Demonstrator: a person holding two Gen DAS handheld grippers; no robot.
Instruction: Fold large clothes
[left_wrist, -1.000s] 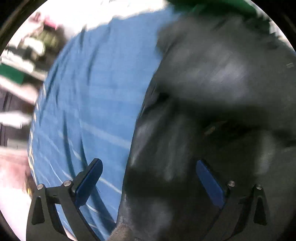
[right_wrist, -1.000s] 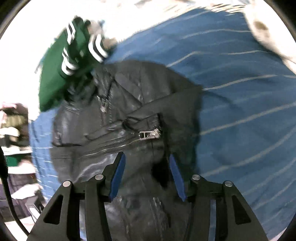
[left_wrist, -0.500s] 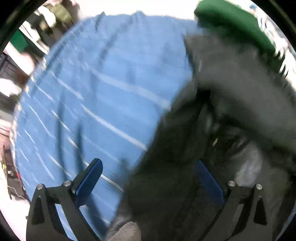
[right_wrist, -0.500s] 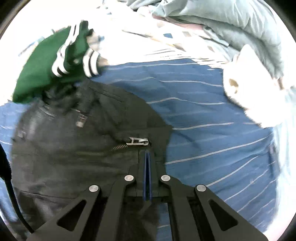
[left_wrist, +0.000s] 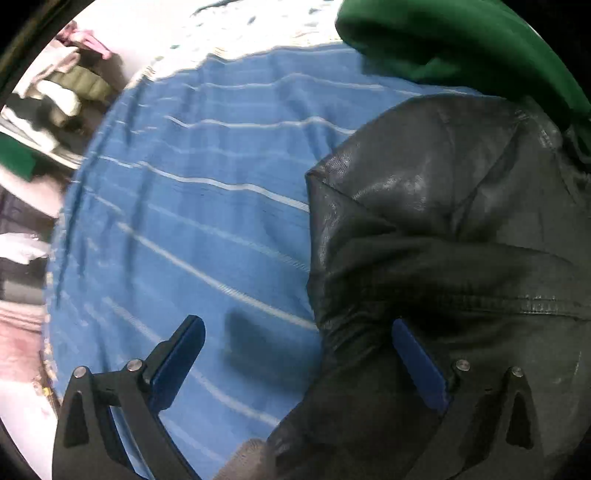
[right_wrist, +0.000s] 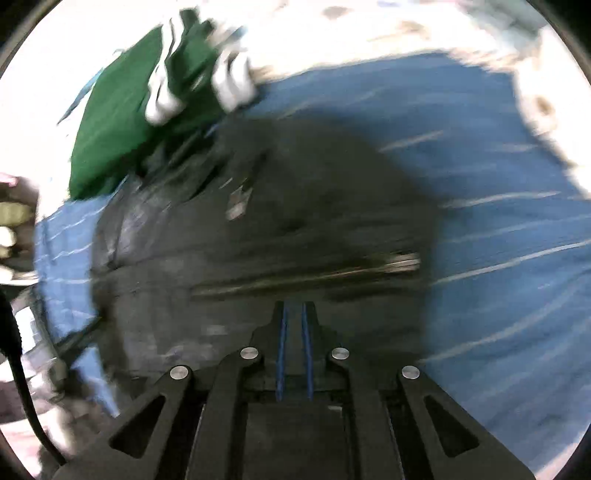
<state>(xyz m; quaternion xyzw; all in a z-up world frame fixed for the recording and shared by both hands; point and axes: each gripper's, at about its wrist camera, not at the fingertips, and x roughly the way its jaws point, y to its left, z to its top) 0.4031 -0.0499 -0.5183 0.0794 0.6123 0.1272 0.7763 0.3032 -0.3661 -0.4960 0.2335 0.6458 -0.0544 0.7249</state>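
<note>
A black leather jacket (left_wrist: 443, 229) lies folded on a blue striped bedsheet (left_wrist: 192, 206). My left gripper (left_wrist: 295, 354) is open, its jaws wide apart over the jacket's left edge, with one finger above the sheet and the other above the leather. In the blurred right wrist view the jacket (right_wrist: 266, 251) fills the middle. My right gripper (right_wrist: 293, 317) is nearly shut, with a narrow gap between the pads above the jacket's near edge. Nothing shows between the pads.
A green garment with white striped cuffs (right_wrist: 147, 110) lies at the jacket's far side and also shows in the left wrist view (left_wrist: 461, 40). A pale object (right_wrist: 546, 103) sits at the far right. Piled clothes on shelves (left_wrist: 62, 88) stand beyond the bed's left edge.
My right gripper closed from open half a second ago, and now its pads stand slightly apart. Both cameras have swung. The left gripper stayed open and shifted along the jacket's left edge.
</note>
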